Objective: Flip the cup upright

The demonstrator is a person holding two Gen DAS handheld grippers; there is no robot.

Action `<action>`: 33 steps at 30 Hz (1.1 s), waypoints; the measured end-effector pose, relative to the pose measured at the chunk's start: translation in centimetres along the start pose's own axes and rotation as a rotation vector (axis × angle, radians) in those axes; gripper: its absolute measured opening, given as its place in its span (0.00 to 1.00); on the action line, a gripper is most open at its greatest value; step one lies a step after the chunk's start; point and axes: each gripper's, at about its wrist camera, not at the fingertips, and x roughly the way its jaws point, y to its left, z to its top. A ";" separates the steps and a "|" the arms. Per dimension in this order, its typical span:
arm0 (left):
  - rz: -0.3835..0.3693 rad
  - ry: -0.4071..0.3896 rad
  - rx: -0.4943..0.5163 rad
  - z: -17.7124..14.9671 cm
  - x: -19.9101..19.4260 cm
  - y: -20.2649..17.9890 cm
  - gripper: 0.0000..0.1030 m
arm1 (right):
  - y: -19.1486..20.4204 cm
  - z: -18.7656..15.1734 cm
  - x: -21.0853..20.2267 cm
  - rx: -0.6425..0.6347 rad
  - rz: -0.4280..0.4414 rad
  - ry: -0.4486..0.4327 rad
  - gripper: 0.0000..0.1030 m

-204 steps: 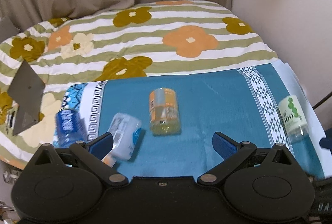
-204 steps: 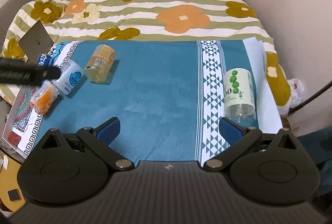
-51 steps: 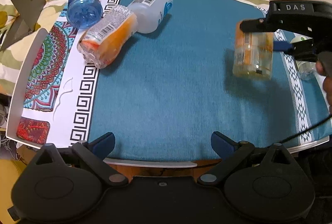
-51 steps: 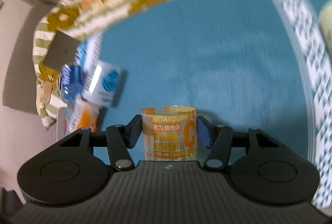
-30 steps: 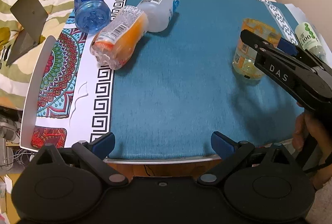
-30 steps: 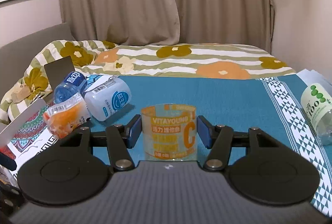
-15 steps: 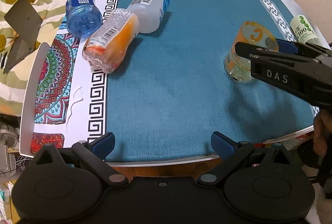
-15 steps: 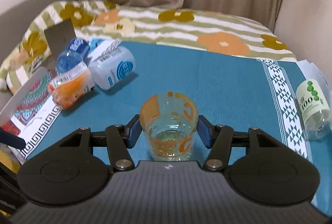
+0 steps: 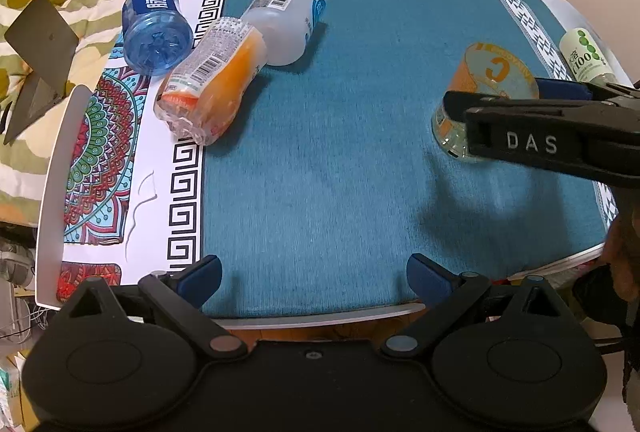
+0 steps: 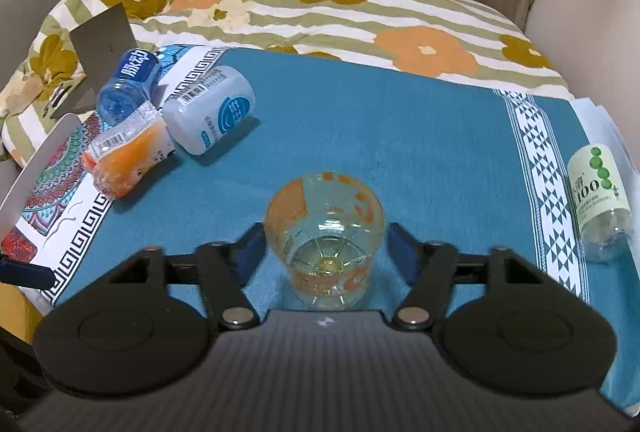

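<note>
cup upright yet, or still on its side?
Upright: the cup stands mouth up on the blue cloth. The right wrist view looks into its open rim down to the base. The right gripper fingers flank it; contact cannot be told.

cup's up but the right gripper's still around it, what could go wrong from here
1. The right gripper has its fingers close beside the cup; pulling back crookedly could clip it and tip it again.
2. The cup stands on soft blue cloth, so a small nudge might topple it.

cup (image 9: 476, 84): lower side hidden behind right tool (image 9: 520, 100) | green-dotted bottle (image 9: 584, 54): partly hidden
</note>
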 end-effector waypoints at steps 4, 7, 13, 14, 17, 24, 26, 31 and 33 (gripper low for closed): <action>0.003 -0.003 0.003 0.2 -0.2 -0.1 0.98 | 0.0 -0.1 0.1 0.012 -0.008 0.002 1.00; 0.008 -0.012 0.003 0.3 -0.9 -0.2 0.98 | -0.3 0.1 -0.3 0.026 -0.001 0.011 1.00; 0.013 -0.074 -0.002 0.9 -4.0 -0.7 0.98 | -1.2 1.4 -3.9 0.036 0.005 0.005 1.00; 0.012 -0.093 -0.006 1.0 -4.8 -0.8 0.98 | -1.4 1.6 -4.7 0.035 0.003 0.003 1.00; -0.002 -0.150 -0.025 1.3 -7.1 -1.0 1.00 | -2.3 2.3 -7.2 0.032 -0.012 0.007 1.00; 0.026 -0.238 -0.038 1.5 -10.5 -1.7 1.00 | -5.6 2.8 -12.2 0.056 -0.066 0.057 1.00; 0.035 -0.256 -0.048 1.4 -10.9 -1.8 1.00 | -6.5 2.5 -13.0 0.061 -0.086 0.069 1.00; 0.061 -0.281 -0.046 1.1 -11.5 -2.8 1.00 | -7.8 1.2 -13.9 0.087 -0.098 0.098 1.00; 0.070 -0.289 -0.037 0.8 -11.6 -3.1 1.00 | -8.0 0.6 -14.1 0.103 -0.095 0.104 1.00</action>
